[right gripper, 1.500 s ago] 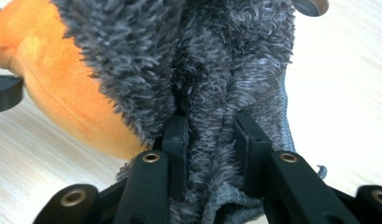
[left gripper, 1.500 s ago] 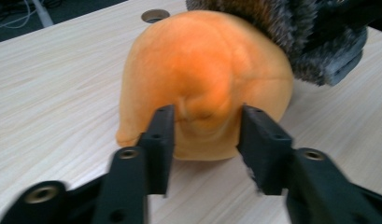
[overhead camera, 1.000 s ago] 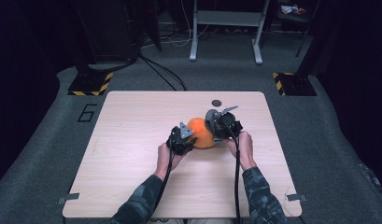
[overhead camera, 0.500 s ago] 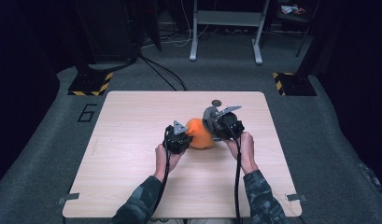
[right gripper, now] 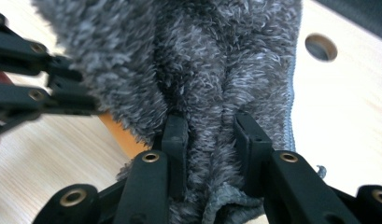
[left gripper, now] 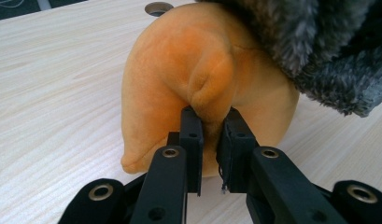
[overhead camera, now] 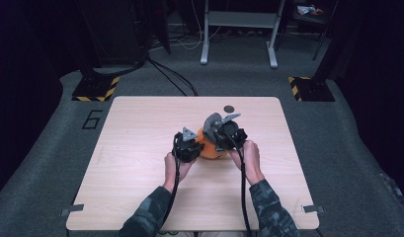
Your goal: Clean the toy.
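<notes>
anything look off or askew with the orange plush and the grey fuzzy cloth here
Nothing looks damaged or spilled. The grey fuzzy cloth is bunched over the orange plush, puckered where the right gripper pinches it. The left gripper pinches a fold of the plush, whose jaws have just been closing.

Both of the person's forearms wore long camouflage-patterned sleeves (overhead camera: 261, 207) in dark green and grey. Each hand carried a black two-jaw gripper, the left gripper (overhead camera: 188, 146) topped with a small grey three-cornered plate, the right gripper (overhead camera: 223, 129) with a larger one. A black cable (overhead camera: 243, 197) trailed from each (running back along the forearm). Close up, the flat black jaw links bore brass-ringed pivot holes (left gripper: 170, 152) and ended in blocky black pads (left gripper: 192, 135)
</notes>
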A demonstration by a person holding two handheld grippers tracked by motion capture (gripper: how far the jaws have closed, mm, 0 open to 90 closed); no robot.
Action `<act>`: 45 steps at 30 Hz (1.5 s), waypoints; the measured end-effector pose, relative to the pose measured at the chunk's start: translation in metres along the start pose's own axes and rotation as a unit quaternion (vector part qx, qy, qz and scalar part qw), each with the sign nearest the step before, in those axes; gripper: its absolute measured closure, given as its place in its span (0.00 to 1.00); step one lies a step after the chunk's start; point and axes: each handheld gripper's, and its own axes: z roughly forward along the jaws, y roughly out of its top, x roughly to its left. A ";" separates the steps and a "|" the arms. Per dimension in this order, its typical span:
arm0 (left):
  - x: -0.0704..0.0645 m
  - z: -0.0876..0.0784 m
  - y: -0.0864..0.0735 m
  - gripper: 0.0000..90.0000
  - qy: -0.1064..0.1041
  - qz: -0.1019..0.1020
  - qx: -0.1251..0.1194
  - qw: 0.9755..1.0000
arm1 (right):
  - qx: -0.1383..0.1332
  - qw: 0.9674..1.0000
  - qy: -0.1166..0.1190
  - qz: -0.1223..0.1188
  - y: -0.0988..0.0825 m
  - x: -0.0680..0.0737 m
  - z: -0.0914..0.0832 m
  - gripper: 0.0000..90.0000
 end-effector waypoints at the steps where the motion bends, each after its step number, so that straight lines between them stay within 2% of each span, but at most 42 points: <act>1: 0.000 0.000 0.000 0.90 0.000 0.000 0.001 1.000 | 0.004 1.000 0.000 0.005 -0.002 -0.002 0.001 0.76; 2: 0.000 0.000 0.000 0.90 0.001 0.001 0.001 1.000 | 0.007 1.000 0.000 0.016 -0.005 -0.003 0.001 0.76; 3: 0.001 0.001 0.000 0.90 0.001 0.001 0.000 1.000 | 0.010 1.000 0.000 0.015 -0.008 -0.007 0.003 0.76; 9: 0.004 0.001 -0.002 0.90 0.001 -0.001 0.003 1.000 | 0.037 0.998 -0.003 0.047 -0.028 -0.023 0.015 0.76; 10: 0.004 0.001 -0.002 0.90 0.002 -0.001 0.002 1.000 | 0.047 0.997 -0.002 0.059 -0.033 -0.026 0.019 0.76; 12: 0.004 0.001 -0.003 0.90 0.002 -0.002 0.003 1.000 | 0.057 0.997 -0.005 0.060 -0.038 -0.031 0.025 0.76; 13: 0.004 0.001 -0.003 0.90 0.004 -0.002 0.002 1.000 | 0.072 0.995 -0.003 0.073 -0.041 -0.032 0.028 0.76; 16: 0.006 0.001 -0.004 0.89 0.004 -0.003 0.002 1.000 | 0.095 0.992 -0.008 0.076 -0.049 -0.039 0.042 0.76; 20: 0.007 0.001 -0.004 0.89 0.003 -0.001 0.002 1.000 | 0.117 0.990 -0.001 0.084 -0.056 -0.045 0.055 0.76; 24: 0.007 0.001 -0.004 0.89 0.003 -0.003 0.000 1.000 | 0.090 0.992 -0.010 0.085 -0.047 -0.047 0.036 0.76; 25: 0.007 0.001 -0.004 0.89 0.002 -0.001 0.000 1.000 | 0.079 0.993 -0.007 0.088 -0.043 -0.048 0.028 0.76; 27: 0.005 0.001 -0.004 0.89 0.002 0.002 0.000 1.000 | 0.051 0.996 -0.009 0.077 -0.034 -0.047 0.013 0.76; 28: 0.004 0.002 -0.003 0.89 0.003 0.002 -0.002 1.000 | 0.035 0.997 -0.005 0.072 -0.027 -0.043 0.004 0.76; 30: 0.003 0.002 -0.003 0.89 0.003 0.006 -0.001 1.000 | 0.018 0.998 -0.006 0.054 -0.016 -0.035 -0.005 0.76; 33: 0.003 0.002 -0.002 0.89 0.003 0.007 0.000 1.000 | -0.002 1.000 0.006 0.029 0.000 -0.019 -0.013 0.76; 34: 0.002 0.002 -0.002 0.89 0.004 0.004 -0.002 1.000 | -0.003 1.000 0.007 0.016 0.006 -0.013 -0.013 0.76; 36: 0.002 0.002 -0.002 0.89 0.004 0.006 -0.001 1.000 | -0.002 1.000 0.011 0.005 0.011 -0.006 -0.010 0.76; 38: 0.003 0.002 -0.002 0.89 0.005 0.009 0.003 1.000 | 0.012 1.000 0.008 0.000 0.013 -0.001 -0.002 0.76; 41: 0.005 0.002 -0.003 0.89 0.001 0.006 0.002 1.000 | 0.007 1.000 0.011 -0.001 0.010 -0.004 0.002 0.76; 45: 0.004 0.003 -0.003 0.89 0.000 0.005 0.001 1.000 | 0.020 1.000 0.009 0.015 0.000 -0.011 0.005 0.76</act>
